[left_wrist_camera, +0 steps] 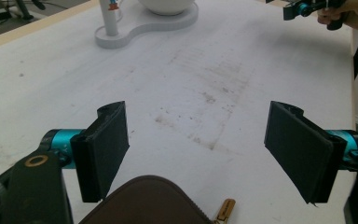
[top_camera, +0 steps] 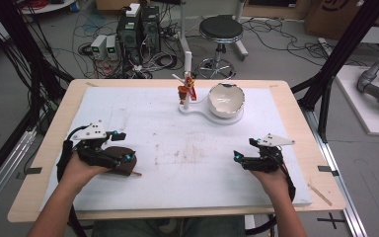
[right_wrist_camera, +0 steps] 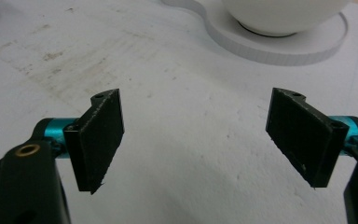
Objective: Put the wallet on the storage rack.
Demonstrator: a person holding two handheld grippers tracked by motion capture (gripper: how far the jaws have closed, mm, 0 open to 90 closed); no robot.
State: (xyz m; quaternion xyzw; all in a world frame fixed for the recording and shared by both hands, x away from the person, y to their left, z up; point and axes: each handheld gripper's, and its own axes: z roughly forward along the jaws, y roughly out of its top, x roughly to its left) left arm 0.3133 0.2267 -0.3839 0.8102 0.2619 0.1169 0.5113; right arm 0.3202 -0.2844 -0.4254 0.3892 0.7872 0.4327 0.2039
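Brown pouch (left_wrist_camera: pixel 144 200) (gold zipper pull seen close) lies beneath left gripper (left_wrist_camera: pixel 198 151); both grippers gape apart.

Grey floor (top_camera: pixel 276 54), tangled cables (top_camera: pixel 86 34), black stool (top_camera: pixel 220 30), possibly computer towers (top_camera: pixel 139 27) behind table (top_camera: pixel 296 106).

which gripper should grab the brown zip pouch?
Left. The left gripper is open right above the brown pouch, which sits just below its jaws. The right gripper, also open, is across the table.
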